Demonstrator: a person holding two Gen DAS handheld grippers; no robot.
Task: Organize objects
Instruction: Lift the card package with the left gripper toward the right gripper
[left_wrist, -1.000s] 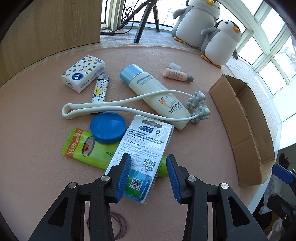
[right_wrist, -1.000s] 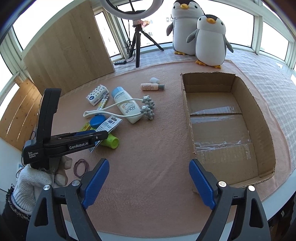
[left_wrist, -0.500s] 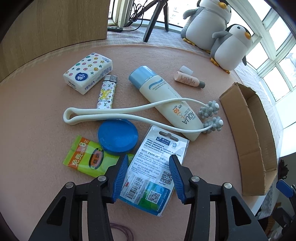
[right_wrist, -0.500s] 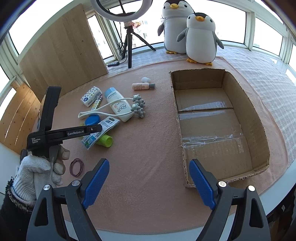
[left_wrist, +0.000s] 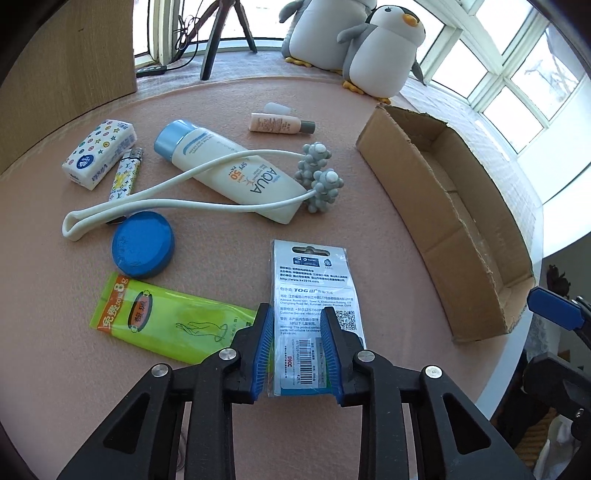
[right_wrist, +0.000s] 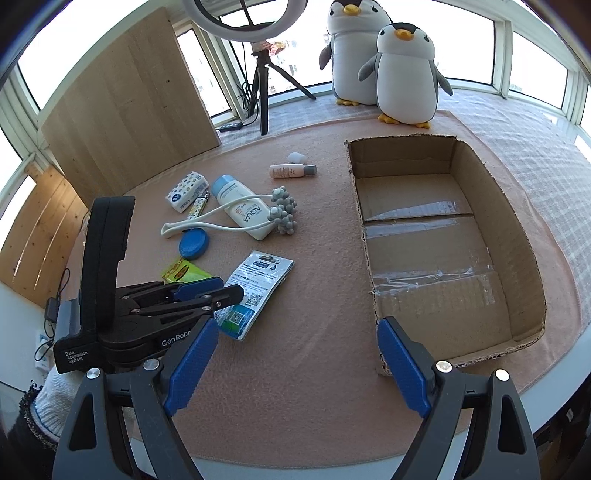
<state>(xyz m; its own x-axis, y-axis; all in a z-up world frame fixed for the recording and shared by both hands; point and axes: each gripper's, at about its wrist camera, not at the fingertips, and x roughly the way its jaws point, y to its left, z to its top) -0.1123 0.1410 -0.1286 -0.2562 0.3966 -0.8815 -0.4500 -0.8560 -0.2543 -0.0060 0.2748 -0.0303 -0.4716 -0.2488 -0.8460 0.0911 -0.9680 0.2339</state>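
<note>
On the pink mat, my left gripper (left_wrist: 297, 349) is pinching the packet (left_wrist: 314, 295).
Its blue pads are closing on the packet's near end, which is lying just right of the green sachet (left_wrist: 162, 321). My right gripper (right_wrist: 295, 365) is hanging wide apart and holding nothing, beside the empty box (right_wrist: 517, 229).
</note>
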